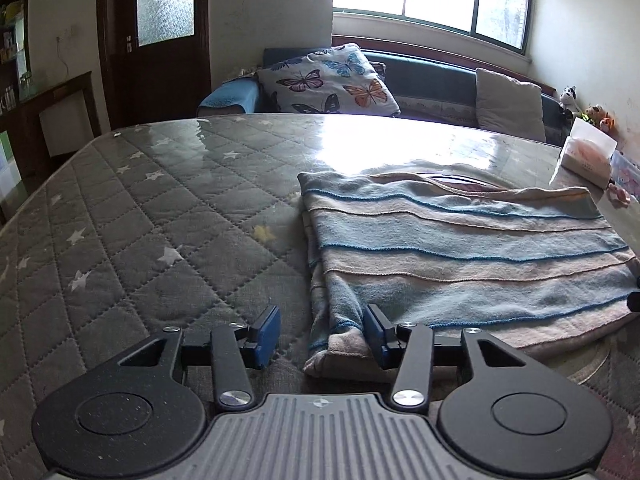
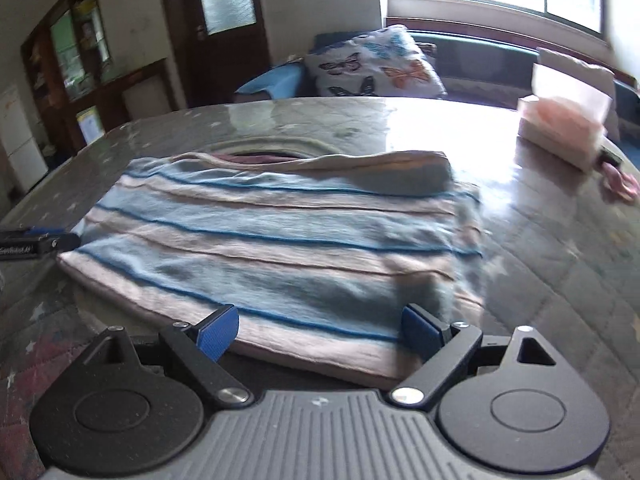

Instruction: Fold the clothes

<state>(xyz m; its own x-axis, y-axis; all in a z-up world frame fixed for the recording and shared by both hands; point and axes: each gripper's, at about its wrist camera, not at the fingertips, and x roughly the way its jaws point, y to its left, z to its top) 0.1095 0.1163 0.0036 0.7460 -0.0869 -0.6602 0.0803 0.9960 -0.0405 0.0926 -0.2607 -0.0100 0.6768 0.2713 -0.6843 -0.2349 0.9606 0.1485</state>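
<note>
A folded striped sweater (image 1: pixel 460 248) (image 2: pixel 280 236), with pale blue and beige bands and thin blue lines, lies flat on the table (image 1: pixel 140 220) with its neckline at the far side. My left gripper (image 1: pixel 322 334) sits low at the sweater's near left corner. The jaws stand apart; the right pad (image 1: pixel 376 336) is against the cloth edge and the left pad (image 1: pixel 268 332) is over bare table. My right gripper (image 2: pixel 320 332) is open wide at the sweater's near edge, and the hem runs between its blue pads without being pinched. The left gripper's tip (image 2: pixel 40 240) shows at the sweater's left side.
The table has a quilted grey star-pattern cover under a glossy sheet (image 2: pixel 540 240). A tissue box (image 1: pixel 588 152) (image 2: pixel 560 132) and a small pink item (image 2: pixel 618 178) sit at the far right. Beyond the table's far edge are a sofa with a butterfly pillow (image 1: pixel 328 80) and a dark door (image 1: pixel 160 40).
</note>
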